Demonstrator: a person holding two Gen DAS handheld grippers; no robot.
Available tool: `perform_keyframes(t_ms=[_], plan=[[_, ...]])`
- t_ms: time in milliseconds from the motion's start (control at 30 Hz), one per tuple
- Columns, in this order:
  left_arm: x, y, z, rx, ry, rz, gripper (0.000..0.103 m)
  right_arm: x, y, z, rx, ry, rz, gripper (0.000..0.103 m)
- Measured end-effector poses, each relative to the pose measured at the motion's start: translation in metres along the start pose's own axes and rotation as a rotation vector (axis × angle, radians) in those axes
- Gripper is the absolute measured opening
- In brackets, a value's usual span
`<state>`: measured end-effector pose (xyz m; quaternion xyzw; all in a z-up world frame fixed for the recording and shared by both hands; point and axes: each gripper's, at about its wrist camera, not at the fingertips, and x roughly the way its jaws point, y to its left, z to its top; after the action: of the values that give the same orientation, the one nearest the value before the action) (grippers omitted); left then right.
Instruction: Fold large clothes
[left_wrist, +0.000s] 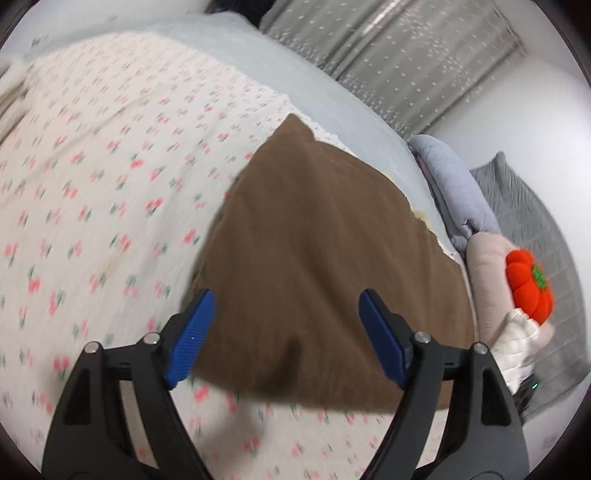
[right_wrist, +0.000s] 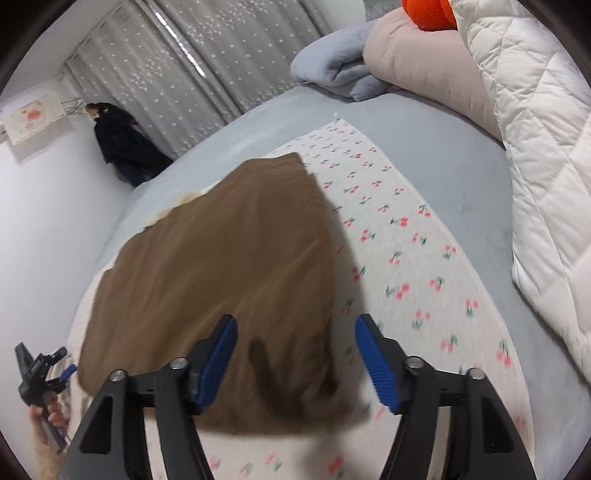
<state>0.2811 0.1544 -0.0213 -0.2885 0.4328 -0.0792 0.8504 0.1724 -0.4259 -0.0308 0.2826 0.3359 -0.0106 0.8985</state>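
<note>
Left gripper (left_wrist: 284, 332): blue ribbed pads spread apart, holding nothing.
Right gripper (right_wrist: 295, 358): likewise spread and unloaded.
Brown soft cloth garment (right_wrist: 221, 266): lies folded on the white cherry-print bed cover (right_wrist: 406, 258).
Handling: probably light, limp; pinch near corners.

Cherry-print sheet (left_wrist: 92, 177) on a grey bed (right_wrist: 443, 147), orange plush pumpkin (left_wrist: 529, 282), white quilt (right_wrist: 535, 166), grey star-dotted curtains (right_wrist: 207, 66)

Garment (right_wrist: 221, 280) lies on sheet (right_wrist: 406, 266), sheet on bed (right_wrist: 461, 177). Blankets (right_wrist: 369, 62) + quilt (right_wrist: 546, 155) at bed's far/right edge; curtain (right_wrist: 221, 55) behind.
</note>
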Motion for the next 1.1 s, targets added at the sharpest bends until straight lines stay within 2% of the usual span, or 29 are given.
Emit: perform_keyframes(t_ms=[200,333,433,467,533,667,800,867,933,1000,1067,1100], plan=[[-0.009,0.021,-0.022,-0.162,0.059,-0.072,0.084,-0.019,-0.004,-0.030,0.104,0.023,0.068,0.078],[0.019,0.028,-0.045,-0.255,0.163,-0.172,0.084,-0.001,-0.019,-0.048,0.230,0.091,0.078,0.078],[0.046,0.030,-0.061,-0.334,0.210,-0.265,0.084,0.018,-0.023,-0.063,0.316,0.140,0.144,0.078],[0.053,0.031,-0.063,-0.354,0.205,-0.287,0.083,0.026,-0.022,-0.065,0.329,0.141,0.175,0.078],[0.062,0.032,-0.062,-0.392,0.137,-0.311,0.080,0.032,-0.021,-0.062,0.342,0.120,0.191,0.078],[0.073,0.031,-0.055,-0.472,0.054,-0.314,0.076,0.031,-0.019,-0.052,0.383,0.066,0.144,0.078],[0.083,0.030,-0.050,-0.527,-0.004,-0.298,0.065,0.033,-0.025,-0.050,0.410,0.038,0.119,0.078],[0.089,0.029,-0.050,-0.556,-0.031,-0.286,0.054,0.032,-0.034,-0.050,0.455,0.008,0.150,0.078],[0.094,0.032,-0.050,-0.574,-0.049,-0.287,0.032,0.028,-0.044,-0.053,0.510,-0.011,0.184,0.073],[0.091,0.032,-0.052,-0.578,-0.075,-0.295,0.024,0.028,-0.052,-0.053,0.522,-0.033,0.201,0.041],[0.082,0.026,-0.053,-0.565,-0.100,-0.295,0.019,0.024,-0.051,-0.053,0.497,-0.046,0.209,0.031],[0.076,0.022,-0.050,-0.557,-0.112,-0.301,0.018,0.020,-0.047,-0.053,0.482,-0.057,0.200,0.030]])
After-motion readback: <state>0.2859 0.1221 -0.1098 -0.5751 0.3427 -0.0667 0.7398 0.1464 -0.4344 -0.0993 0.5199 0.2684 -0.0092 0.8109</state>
